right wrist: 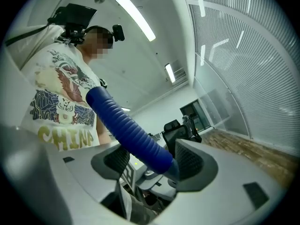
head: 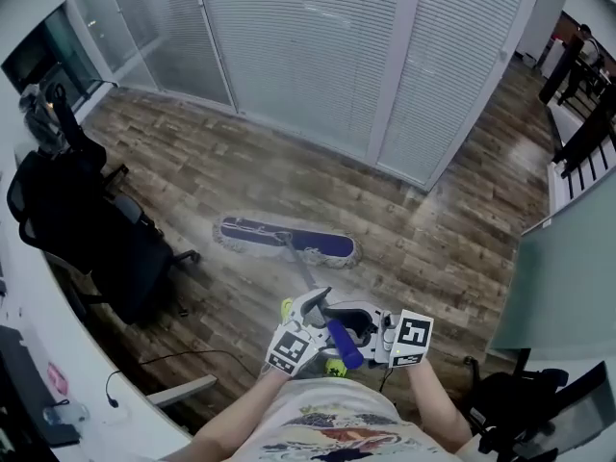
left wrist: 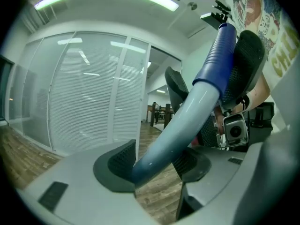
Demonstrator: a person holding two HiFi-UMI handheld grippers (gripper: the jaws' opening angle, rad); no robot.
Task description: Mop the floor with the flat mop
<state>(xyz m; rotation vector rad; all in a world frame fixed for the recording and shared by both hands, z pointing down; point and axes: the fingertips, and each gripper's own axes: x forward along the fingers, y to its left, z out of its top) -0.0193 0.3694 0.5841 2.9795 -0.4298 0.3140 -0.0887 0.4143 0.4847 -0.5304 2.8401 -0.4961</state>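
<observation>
Wood-plank floor (head: 452, 248) of an office, brown and matt, closed off by glass partitions (head: 298, 46) with fine slatted blinds; black mesh office chair (head: 87, 229) at the left beside a white table (head: 87, 373). Mopping under way, by the look of it, somewhere within a stroke: flat mop head (head: 289, 240) down on the planks well ahead of the person, long and narrow, dark blue cloth with a pale fringed edge. Slim pale metal pole (head: 300, 269) slanting from its middle back up to both grippers. Left gripper (left wrist: 156, 167) with jaws clamped on that pole, smooth and glossy, just below the grip; right gripper (right wrist: 151, 162) with jaws closed on the dark blue ribbed grip (right wrist: 126, 128) at the top end, black cross-hatched pads (right wrist: 115, 161) either side. Next, probably: hold both grips firm, press the head flat and sweep it across fresh planks, steering clear of the chair legs and the thin cable (head: 183, 358) near the table
</observation>
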